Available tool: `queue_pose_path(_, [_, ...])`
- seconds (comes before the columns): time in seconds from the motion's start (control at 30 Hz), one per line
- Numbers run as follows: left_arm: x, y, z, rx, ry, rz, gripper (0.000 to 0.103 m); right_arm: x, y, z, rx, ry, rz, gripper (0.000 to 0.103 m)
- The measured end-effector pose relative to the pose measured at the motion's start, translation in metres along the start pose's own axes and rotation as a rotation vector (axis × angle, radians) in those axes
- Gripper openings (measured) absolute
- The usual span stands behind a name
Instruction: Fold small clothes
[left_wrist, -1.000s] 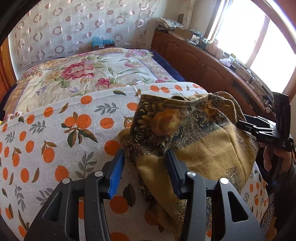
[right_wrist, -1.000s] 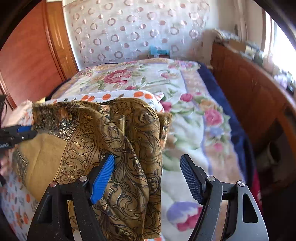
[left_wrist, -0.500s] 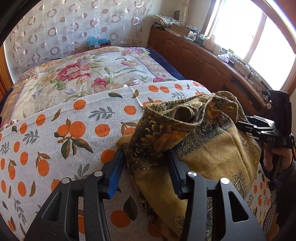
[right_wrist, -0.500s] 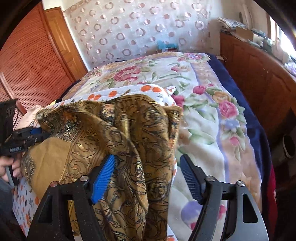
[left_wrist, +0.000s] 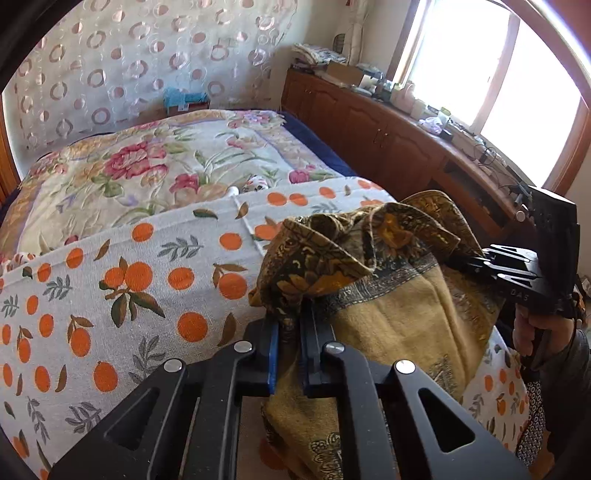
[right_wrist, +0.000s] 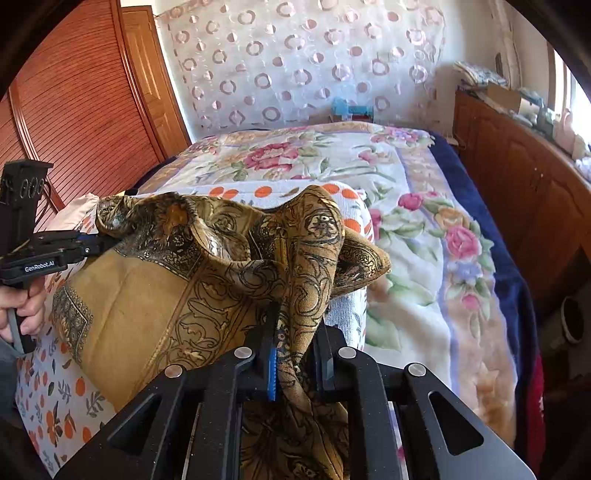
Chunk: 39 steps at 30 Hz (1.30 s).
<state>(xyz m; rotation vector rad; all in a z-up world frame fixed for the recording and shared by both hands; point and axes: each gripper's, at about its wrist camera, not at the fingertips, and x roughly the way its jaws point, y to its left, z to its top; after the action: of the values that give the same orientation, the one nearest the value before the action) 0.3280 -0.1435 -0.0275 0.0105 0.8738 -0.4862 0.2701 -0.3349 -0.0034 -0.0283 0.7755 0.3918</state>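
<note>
Mustard-gold patterned cloth (left_wrist: 399, 317) hangs bunched between two grippers, above orange-print sheet (left_wrist: 140, 280) on bed. Left gripper (left_wrist: 287, 347) pinched tight on dark-bordered edge of cloth, fingers nearly together with fabric between. Right gripper (right_wrist: 293, 354) clamped likewise on twisted fold of cloth, fingers close, fabric trailing down through them. Cloth sags in middle, plain yellow panel facing out. Floral quilt (right_wrist: 406, 221) covers far half of bed. Wooden cabinets (left_wrist: 388, 144) run under bright window.
</note>
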Motion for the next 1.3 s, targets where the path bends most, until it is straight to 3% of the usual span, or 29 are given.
queue_pose_path(0.37, [-0.055, -0.004, -0.002, 0.031, -0.109, -0.056, 0.008, -0.025, 0.021, 0.004, -0.069, -0.118, -0.019, 0.012])
queue_pose_path(0.6, [-0.114, 0.019, -0.016, 0.0, -0.213, -0.053, 0.008, -0.035, 0.067, 0.02, -0.181, -0.192, 0.018, 0.012])
queue_pose_path(0.9, [-0.198, 0.089, -0.045, -0.12, -0.344, 0.061, 0.008, -0.006, 0.154, 0.06, -0.315, -0.256, 0.157, 0.011])
queue_pose_path(1.17, [-0.265, 0.166, -0.092, -0.257, -0.453, 0.2, 0.008, 0.059, 0.25, 0.119, -0.42, -0.268, 0.31, 0.011])
queue_pose_path(1.3, [-0.282, 0.205, -0.116, -0.337, -0.484, 0.238, 0.008, 0.105, 0.285, 0.149, -0.48, -0.223, 0.377, 0.011])
